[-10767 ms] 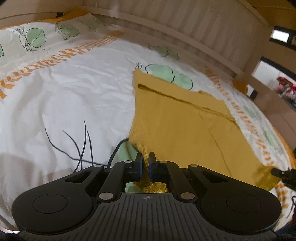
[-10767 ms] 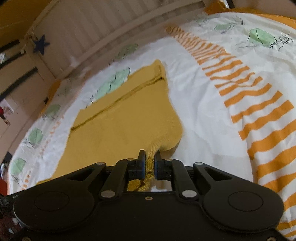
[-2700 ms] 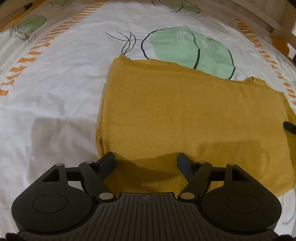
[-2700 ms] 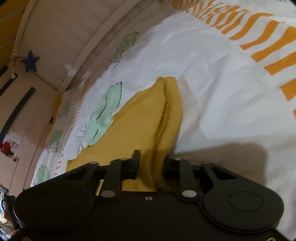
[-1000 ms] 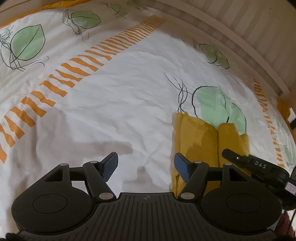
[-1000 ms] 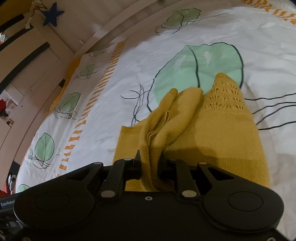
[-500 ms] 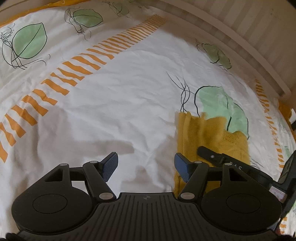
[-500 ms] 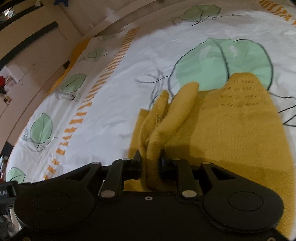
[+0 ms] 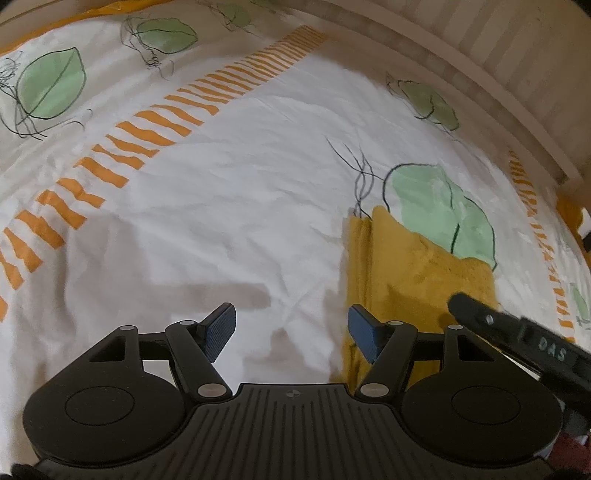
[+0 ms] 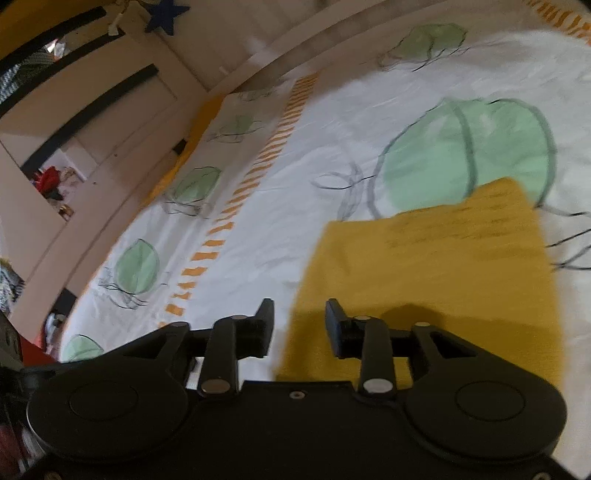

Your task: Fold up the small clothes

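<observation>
A folded mustard-yellow knit garment (image 9: 417, 269) lies flat on the white bedspread (image 9: 221, 206); in the right wrist view the garment (image 10: 443, 266) is a compact rectangle. My left gripper (image 9: 291, 332) is open and empty over bare bedspread, just left of the garment's left edge. My right gripper (image 10: 299, 321) is open and empty at the garment's near left corner. A finger of the right gripper shows in the left wrist view (image 9: 517, 332), resting over the garment's right part.
The bedspread has green leaf prints (image 9: 439, 210) and orange dashed stripes (image 9: 177, 118). A slatted wooden bed rail (image 9: 480, 66) runs along the far side. In the right wrist view a wall with dark trim (image 10: 92, 103) and a blue star (image 10: 166, 14) stand at the left.
My right gripper has opened and let go of the garment's folded edge, which now lies flat. The left gripper has stayed open in about the same place.
</observation>
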The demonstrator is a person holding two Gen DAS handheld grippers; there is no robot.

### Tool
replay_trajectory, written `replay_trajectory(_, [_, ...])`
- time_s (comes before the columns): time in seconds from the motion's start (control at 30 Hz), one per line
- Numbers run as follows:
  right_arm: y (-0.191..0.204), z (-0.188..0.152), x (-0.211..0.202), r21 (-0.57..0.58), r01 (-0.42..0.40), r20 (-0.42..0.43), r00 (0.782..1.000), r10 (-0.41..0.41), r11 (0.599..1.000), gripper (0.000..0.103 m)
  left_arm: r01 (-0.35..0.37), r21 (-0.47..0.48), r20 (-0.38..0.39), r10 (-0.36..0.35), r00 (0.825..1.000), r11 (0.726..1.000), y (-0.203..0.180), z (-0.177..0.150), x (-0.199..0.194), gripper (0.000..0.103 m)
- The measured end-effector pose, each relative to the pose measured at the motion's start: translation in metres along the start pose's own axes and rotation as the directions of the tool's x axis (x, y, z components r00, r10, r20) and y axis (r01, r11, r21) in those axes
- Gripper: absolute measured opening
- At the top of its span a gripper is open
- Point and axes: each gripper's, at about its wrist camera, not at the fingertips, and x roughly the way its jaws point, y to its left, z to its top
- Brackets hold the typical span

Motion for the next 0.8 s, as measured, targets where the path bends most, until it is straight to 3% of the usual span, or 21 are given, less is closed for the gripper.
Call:
replay_trajectory(0.13, [-0.013,-0.012,-0.013,-0.055,0.057,-0.031,0.998,-0.059,0.997,0.049,0.023,0.032,-0.026,-0.022,0.999,0.999,-0.013,-0.008,0.008,0.066])
replay_trajectory(0.37, [-0.021,-0.059,-0.01,-0.14,0.052,-0.182,0.98,-0.078,0.989,0.053,0.042,0.113,-0.032,-0.038,0.999,0.993,-0.037,-0.026,0.02,0.066])
replay_trajectory(0.47, [-0.02,-0.067,-0.018,-0.15,0.033,-0.184,0.981,-0.061,0.988,0.053,0.04,0.124,-0.06,-0.032,0.998,0.992,-0.039,-0.032,0.03,0.066])
replay_trajectory(0.6, [-0.021,-0.054,-0.029,-0.127,0.015,-0.182,0.983,-0.039,0.992,0.065,0.024,0.102,-0.119,-0.012,0.993,0.995,-0.032,-0.042,0.044,0.064])
replay_trajectory(0.67, [-0.021,-0.044,-0.036,-0.139,0.033,-0.149,0.987,-0.054,0.99,0.066,0.024,0.106,-0.126,-0.011,0.992,0.994,-0.028,-0.05,0.046,0.063])
replay_trajectory(0.8, [-0.028,-0.025,-0.046,-0.132,0.073,-0.063,0.995,-0.082,0.989,0.086,0.042,0.144,-0.111,-0.026,0.993,0.989,-0.022,-0.061,0.039,0.064])
